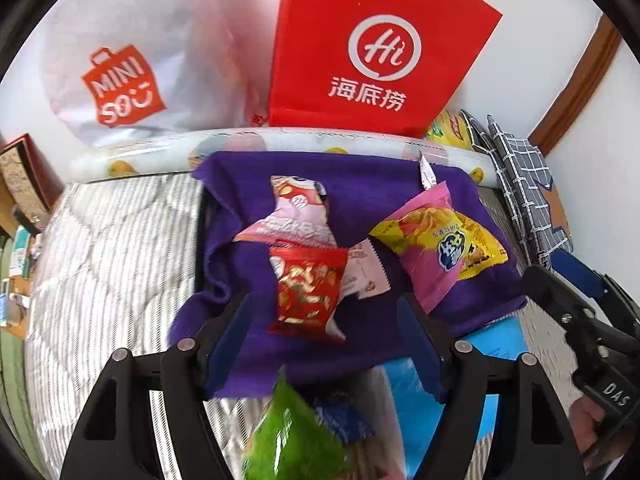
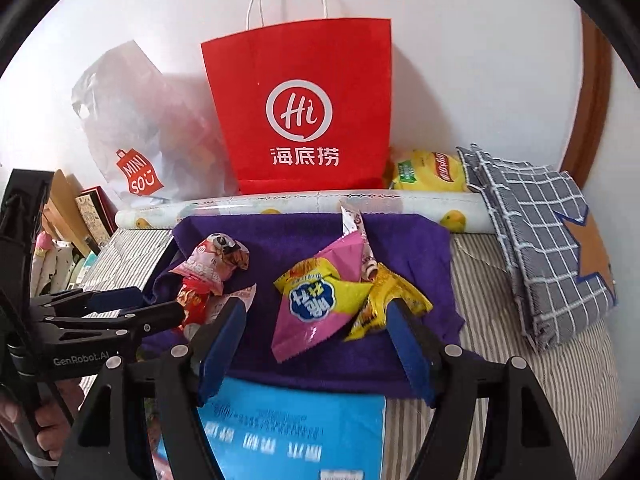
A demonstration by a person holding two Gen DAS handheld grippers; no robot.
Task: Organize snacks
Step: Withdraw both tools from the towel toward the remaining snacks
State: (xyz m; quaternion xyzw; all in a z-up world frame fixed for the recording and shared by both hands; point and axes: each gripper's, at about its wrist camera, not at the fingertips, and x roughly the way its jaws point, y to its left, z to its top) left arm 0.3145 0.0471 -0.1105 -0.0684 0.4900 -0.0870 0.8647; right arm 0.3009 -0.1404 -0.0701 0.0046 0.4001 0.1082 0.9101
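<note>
A purple cloth [image 1: 360, 200] lies spread on the striped bed, with snack packets on it. My left gripper [image 1: 324, 314] is open, and a red packet [image 1: 308, 288] lies loose between its fingers without touching the pads. A pink-and-white packet [image 1: 292, 216] lies just beyond it. My right gripper [image 2: 316, 320] is also open and straddles a pink-and-yellow crisp packet [image 2: 320, 304]. A crumpled yellow wrapper [image 2: 384, 300] lies against its right finger. The left gripper [image 2: 160, 302] shows at the left edge of the right wrist view, by the red packet [image 2: 192, 300].
A red paper bag [image 2: 304, 120] and a white plastic bag [image 2: 140, 140] stand against the wall behind a rolled lemon-print mat [image 2: 300, 204]. A yellow tea pack [image 2: 432, 172] and a folded checked cloth [image 2: 540, 240] lie at right. A blue package [image 2: 296, 432] and a green packet [image 1: 288, 436] lie nearest.
</note>
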